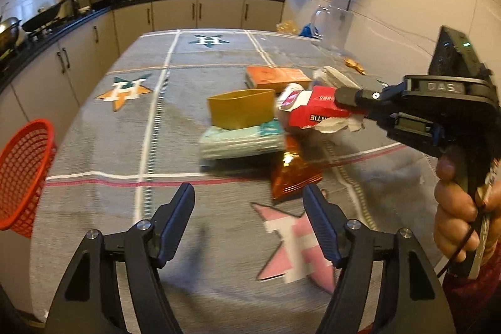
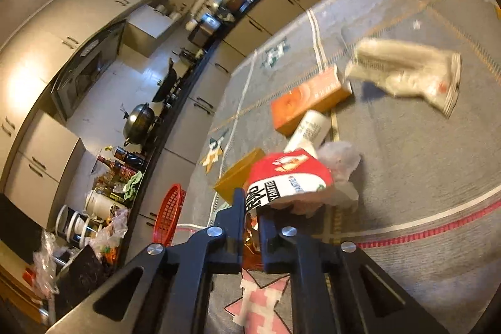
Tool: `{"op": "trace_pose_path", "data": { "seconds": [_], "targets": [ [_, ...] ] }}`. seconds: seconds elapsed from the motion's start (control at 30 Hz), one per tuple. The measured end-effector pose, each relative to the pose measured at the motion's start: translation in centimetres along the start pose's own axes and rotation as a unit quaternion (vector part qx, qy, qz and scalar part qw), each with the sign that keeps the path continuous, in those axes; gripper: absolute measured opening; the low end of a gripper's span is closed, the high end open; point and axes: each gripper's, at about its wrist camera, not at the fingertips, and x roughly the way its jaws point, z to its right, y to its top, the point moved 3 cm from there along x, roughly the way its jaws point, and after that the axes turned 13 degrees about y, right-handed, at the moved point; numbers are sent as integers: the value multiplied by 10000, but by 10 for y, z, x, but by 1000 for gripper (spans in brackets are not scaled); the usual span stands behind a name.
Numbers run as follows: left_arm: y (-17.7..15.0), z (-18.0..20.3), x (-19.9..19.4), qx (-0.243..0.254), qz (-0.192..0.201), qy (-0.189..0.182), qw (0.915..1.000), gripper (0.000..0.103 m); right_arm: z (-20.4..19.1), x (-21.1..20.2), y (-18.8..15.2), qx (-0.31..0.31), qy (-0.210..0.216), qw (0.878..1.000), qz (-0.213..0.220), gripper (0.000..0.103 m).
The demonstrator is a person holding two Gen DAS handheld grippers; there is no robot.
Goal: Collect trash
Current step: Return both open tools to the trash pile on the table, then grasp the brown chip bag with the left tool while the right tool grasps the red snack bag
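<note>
A red and white snack packet hangs just above the table, and my right gripper is shut on its lower edge. The left wrist view shows the same red packet pinched by the right gripper, which a hand holds at the right. My left gripper is open and holds nothing, low over the grey cloth, just short of an orange wrapper. A red mesh basket sits at the table's left edge.
On the grey star-patterned tablecloth lie a yellow tub on a teal tissue pack, an orange box, a white bottle and a white crumpled bag. Kitchen counters run along the left and far sides.
</note>
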Motion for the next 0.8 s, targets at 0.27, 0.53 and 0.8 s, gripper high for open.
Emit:
{"op": "trace_pose_path", "data": {
  "seconds": [0.27,0.53,0.8],
  "targets": [
    [7,29,31,-11,-370,-106,9993,72,-26,-39,-6,-705,-159,9962,478,7],
    [18,47,52,-69,-530,-34,9986,53,-22,-55,-9,-795,-117,9952,565,7],
    [22,57,65,33,-506,148,9986,50,-17,-54,-16,-887,-206,9948,466,7]
  ]
}}
